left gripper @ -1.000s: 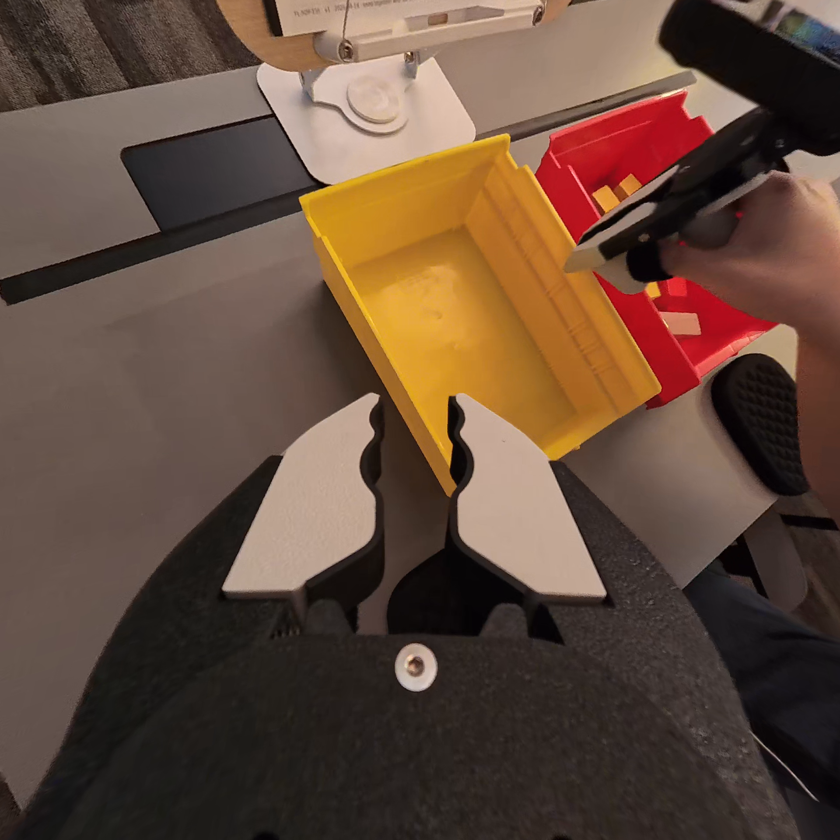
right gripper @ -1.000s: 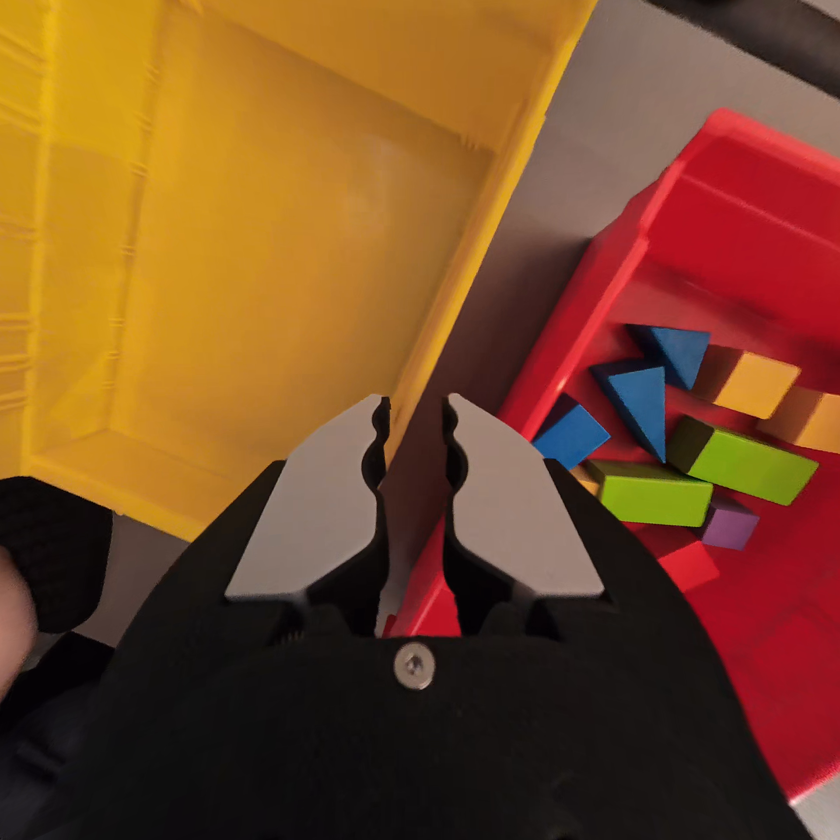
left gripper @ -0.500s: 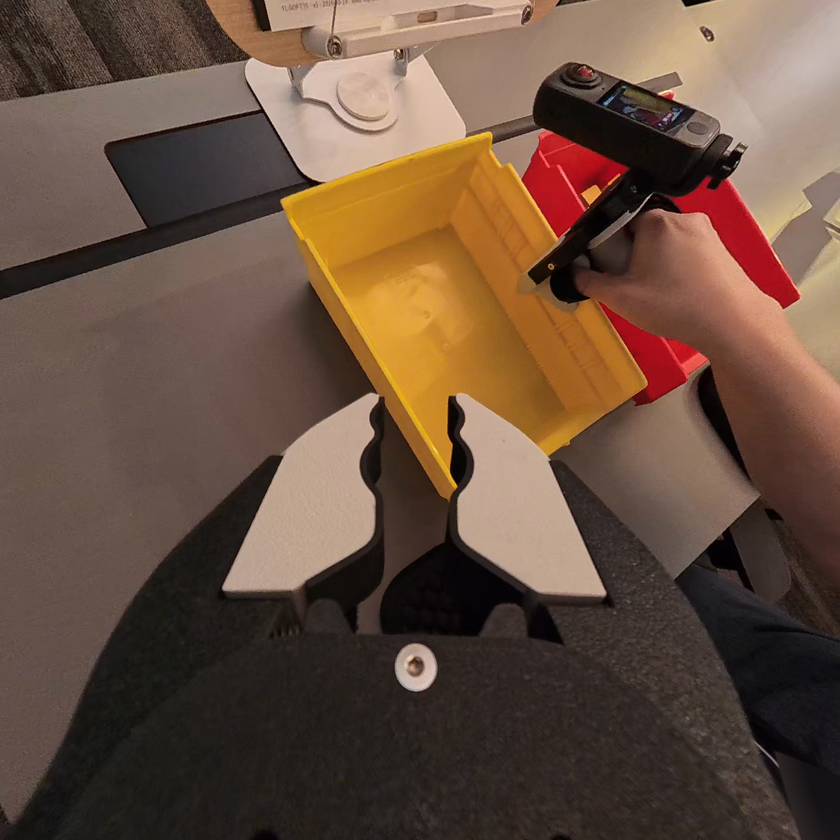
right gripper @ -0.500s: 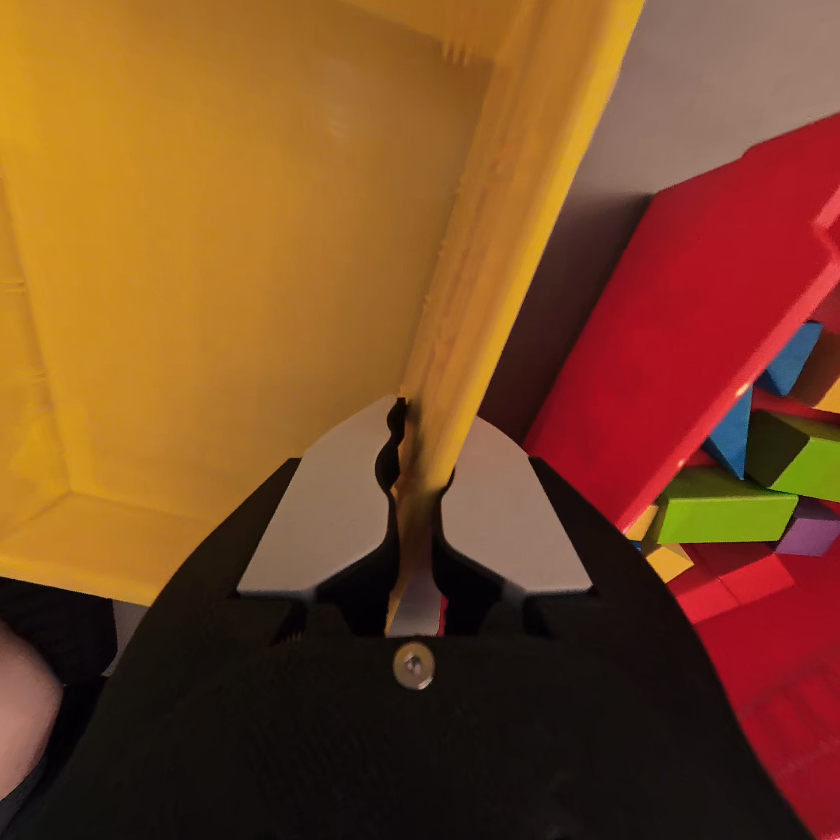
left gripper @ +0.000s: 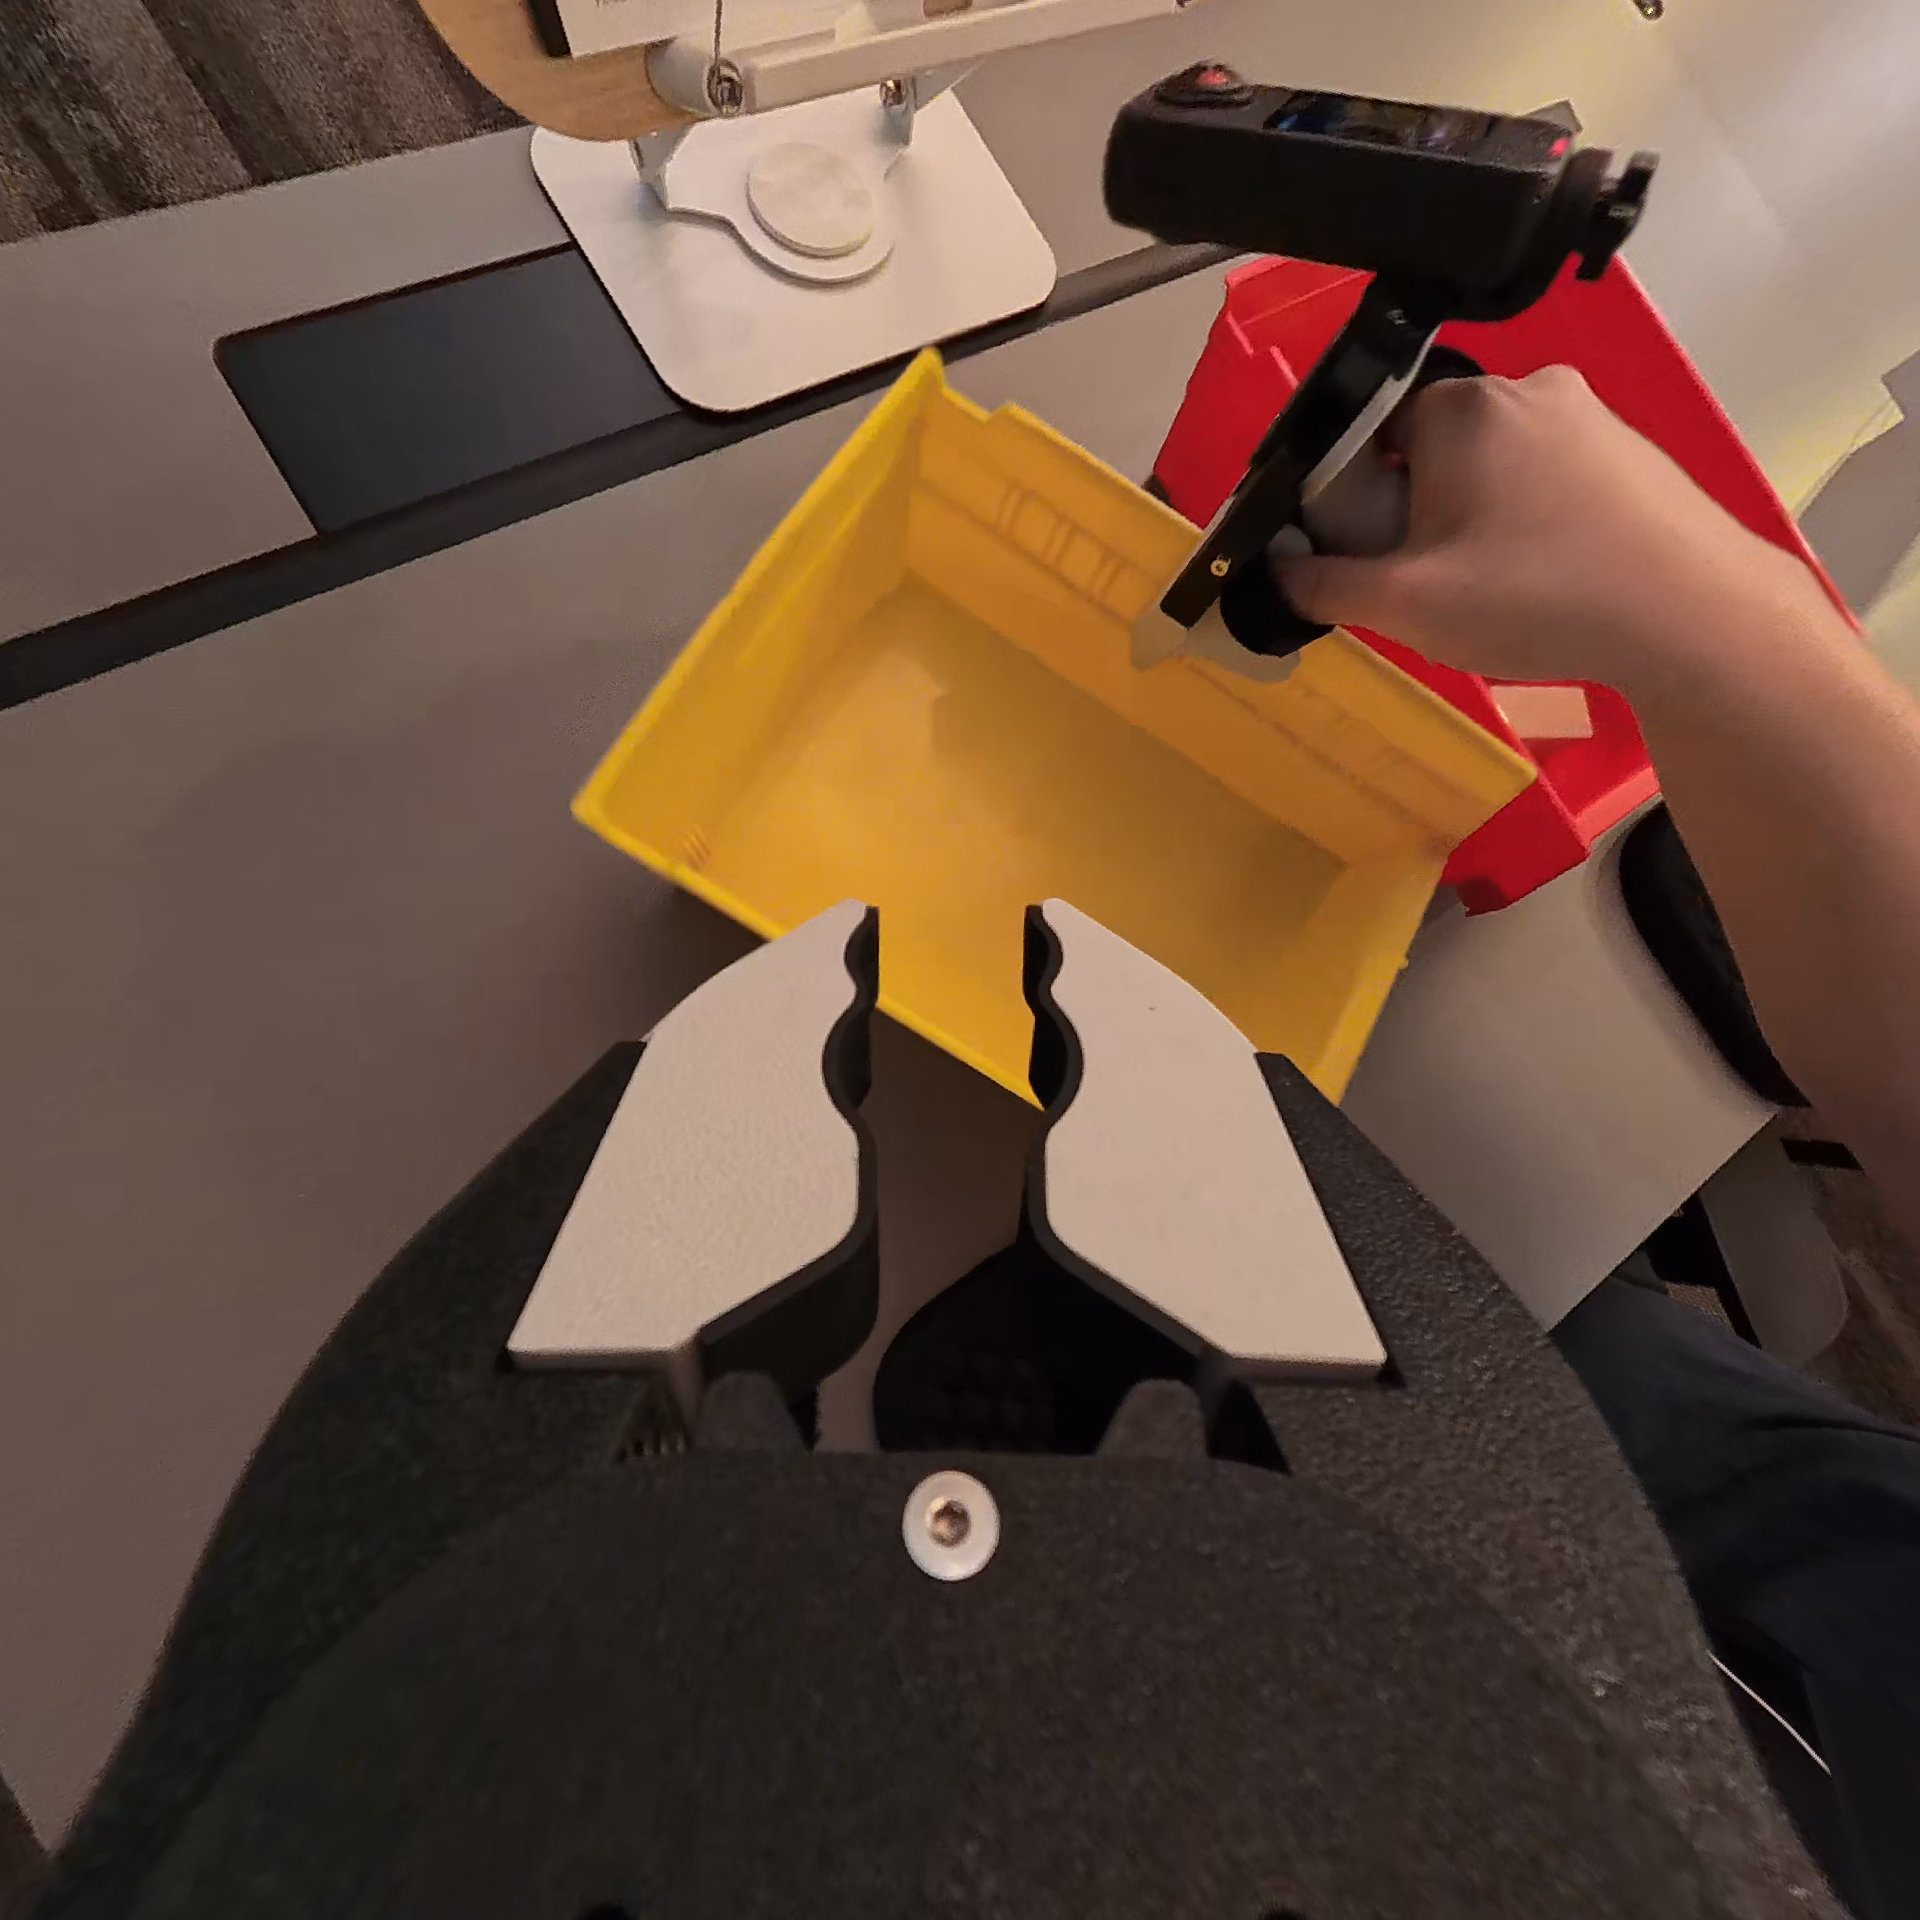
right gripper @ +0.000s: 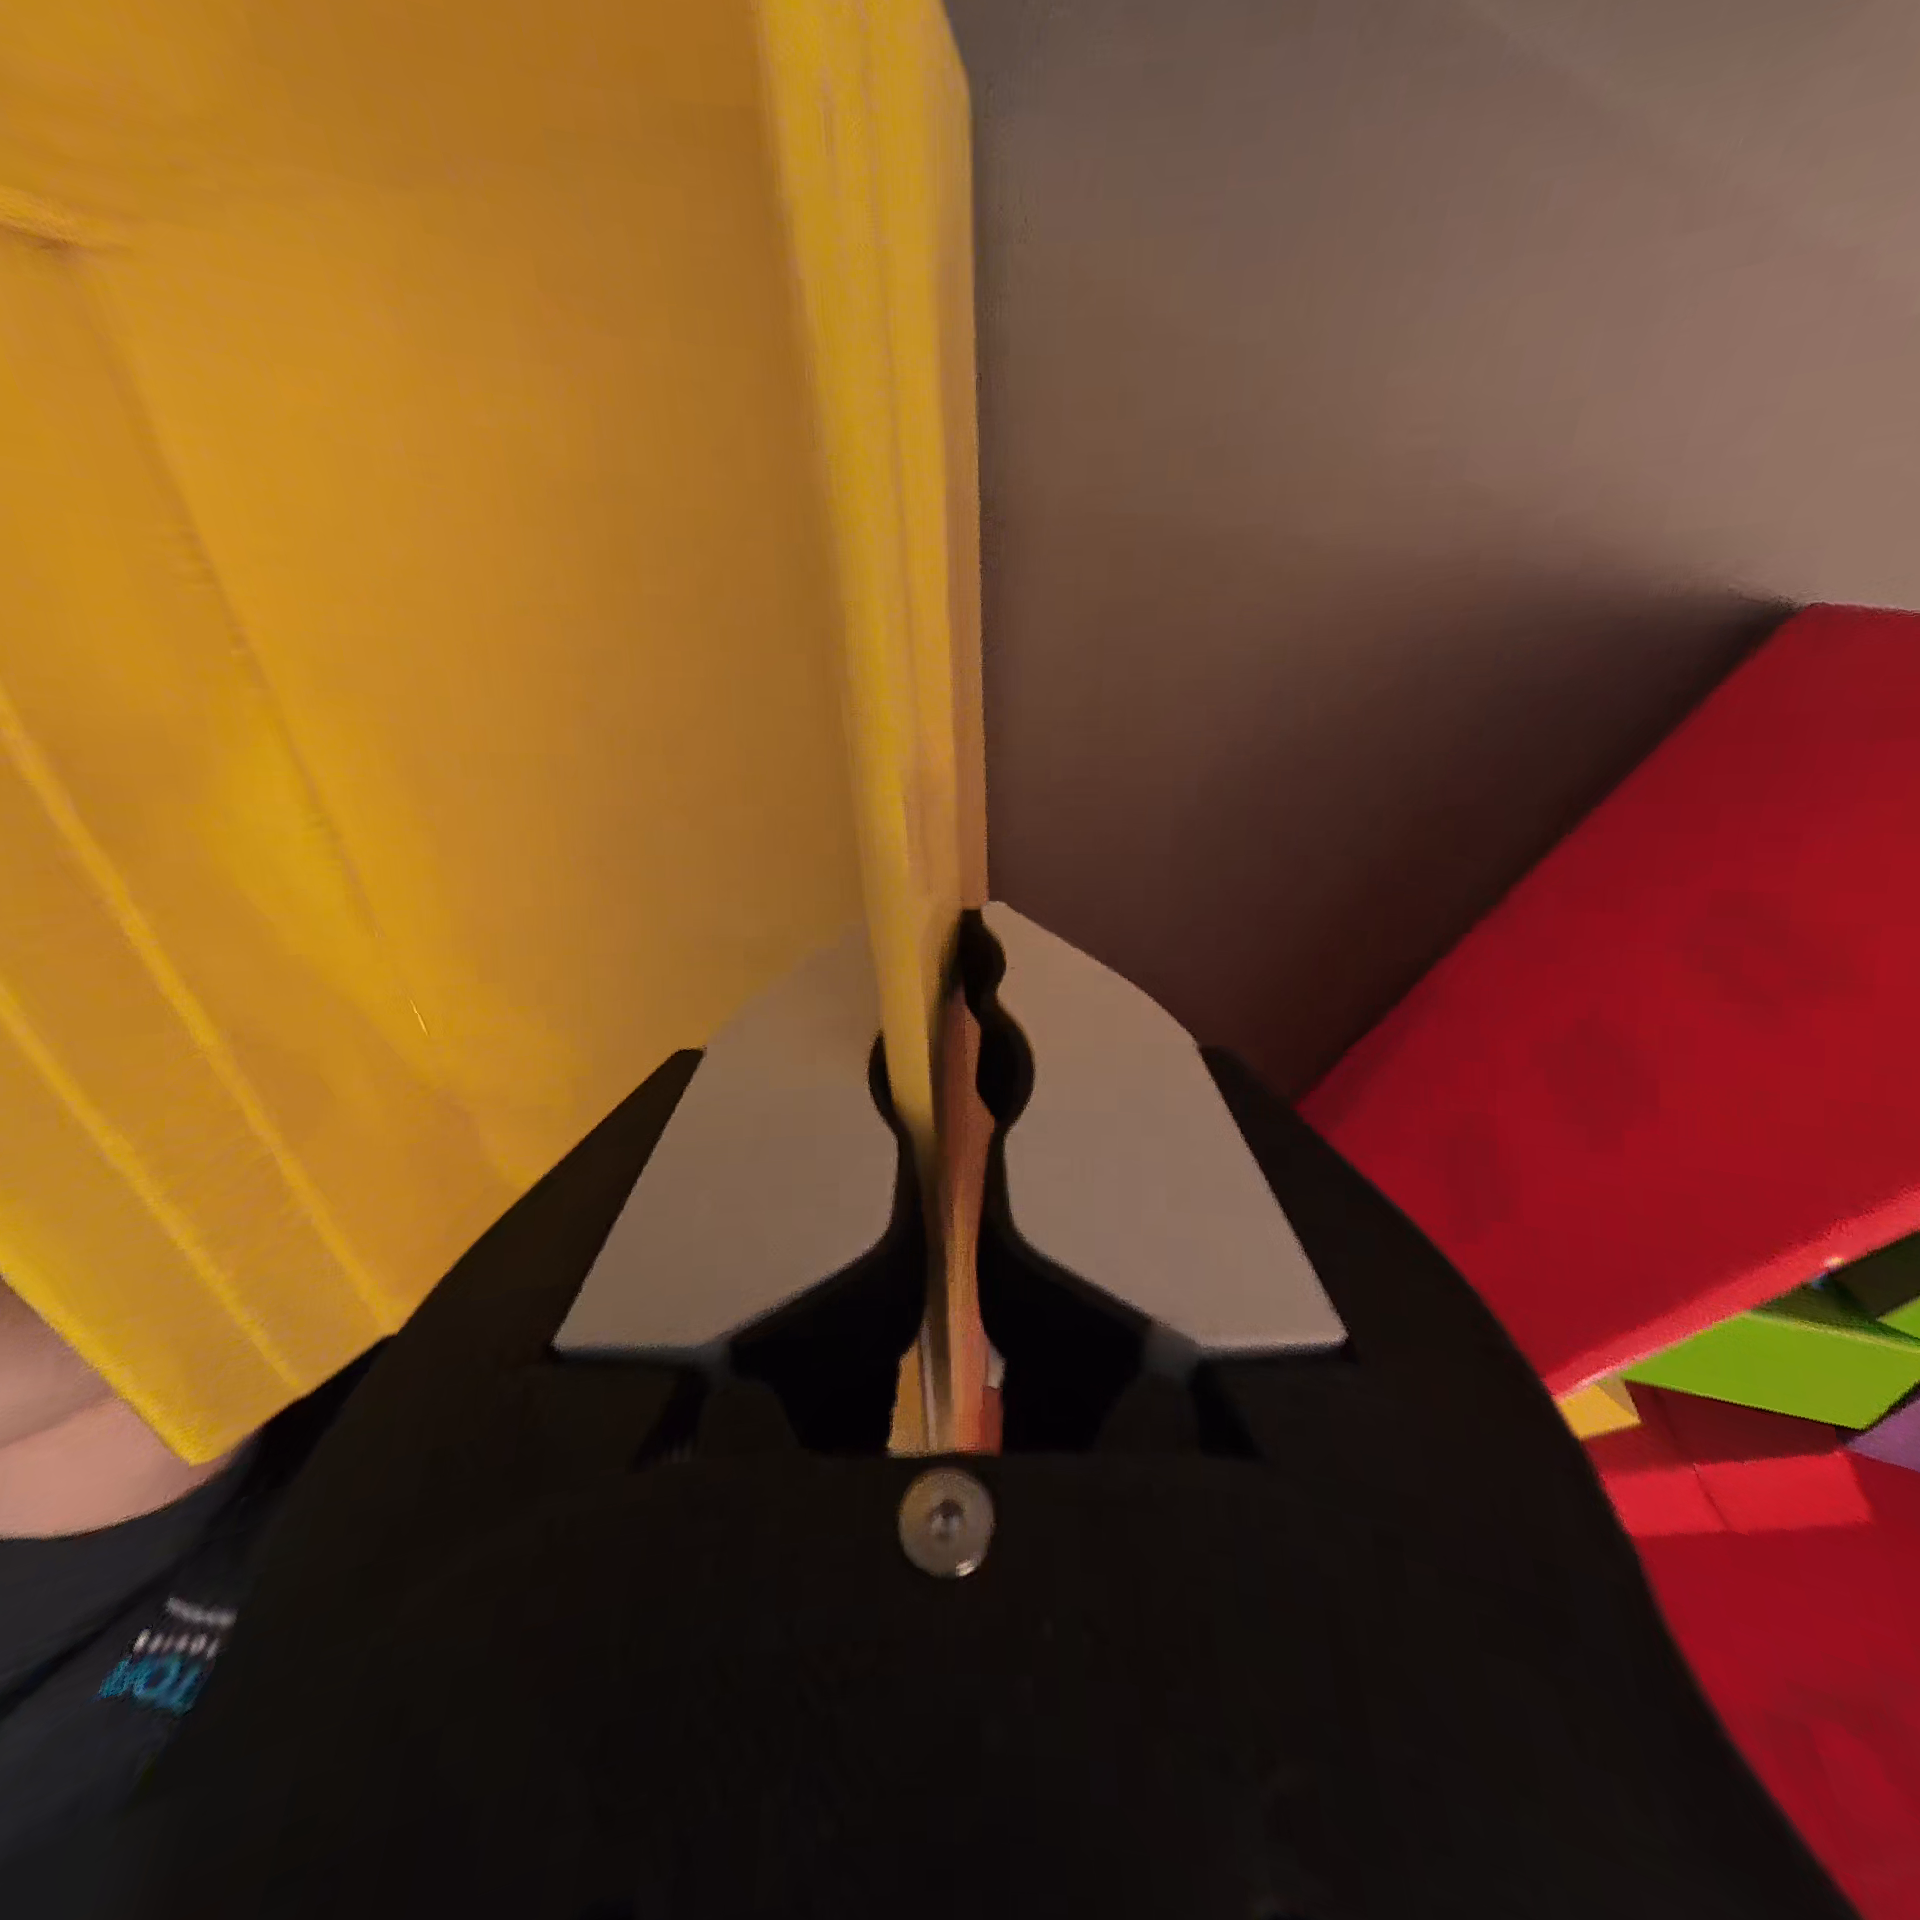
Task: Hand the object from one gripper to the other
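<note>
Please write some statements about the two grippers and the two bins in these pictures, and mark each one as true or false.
1. The right gripper is shut on the side wall of the yellow bin. True.
2. The left gripper holds a block. False: its jaws are open with nothing between them.
3. The yellow bin has blocks inside. False: its floor is bare.
4. The red bin holds coloured blocks, among them a green block. True.
5. The left gripper grips the yellow bin's rim. False: the rim only shows through the gap between its fingers, without contact.
</note>
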Demonstrator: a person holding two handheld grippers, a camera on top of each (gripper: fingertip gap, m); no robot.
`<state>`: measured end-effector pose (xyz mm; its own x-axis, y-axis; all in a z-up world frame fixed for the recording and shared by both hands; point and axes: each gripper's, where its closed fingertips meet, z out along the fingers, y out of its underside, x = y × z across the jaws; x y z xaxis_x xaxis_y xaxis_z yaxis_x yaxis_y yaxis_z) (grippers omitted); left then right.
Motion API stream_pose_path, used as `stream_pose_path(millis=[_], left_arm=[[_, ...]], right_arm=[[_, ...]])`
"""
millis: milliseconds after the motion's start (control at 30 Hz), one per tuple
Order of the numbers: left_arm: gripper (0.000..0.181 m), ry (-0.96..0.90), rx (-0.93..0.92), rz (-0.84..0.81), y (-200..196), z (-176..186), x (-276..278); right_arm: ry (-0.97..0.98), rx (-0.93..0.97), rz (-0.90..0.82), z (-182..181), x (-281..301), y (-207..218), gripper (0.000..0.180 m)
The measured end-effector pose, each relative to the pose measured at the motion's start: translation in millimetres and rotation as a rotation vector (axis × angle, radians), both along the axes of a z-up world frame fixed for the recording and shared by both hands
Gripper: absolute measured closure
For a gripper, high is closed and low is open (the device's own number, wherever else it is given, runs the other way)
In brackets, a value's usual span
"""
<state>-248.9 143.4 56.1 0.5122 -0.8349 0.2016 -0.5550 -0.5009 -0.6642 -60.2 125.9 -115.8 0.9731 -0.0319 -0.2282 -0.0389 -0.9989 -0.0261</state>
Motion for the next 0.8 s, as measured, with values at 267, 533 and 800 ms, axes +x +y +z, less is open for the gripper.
stream_pose_path(millis=[267,533,800], left_arm=[[0.156,-0.365,0.208,0.100,3.0,79.7,-16.4],[0.156,-0.393,0.304,0.110,-19.6,96.2,-34.9],[0.151,-0.317,0.234,-0.052,-34.6,75.9,19.3]], right_arm=[[-0.001,-0.062,0.111,32.5,-17.7,6.1,0.175],[0.004,0.012,0.063,102.1,11.6,15.6,0.174],[0.072,0.053,-0.195,146.5,155.1,-54.0,0.175]])
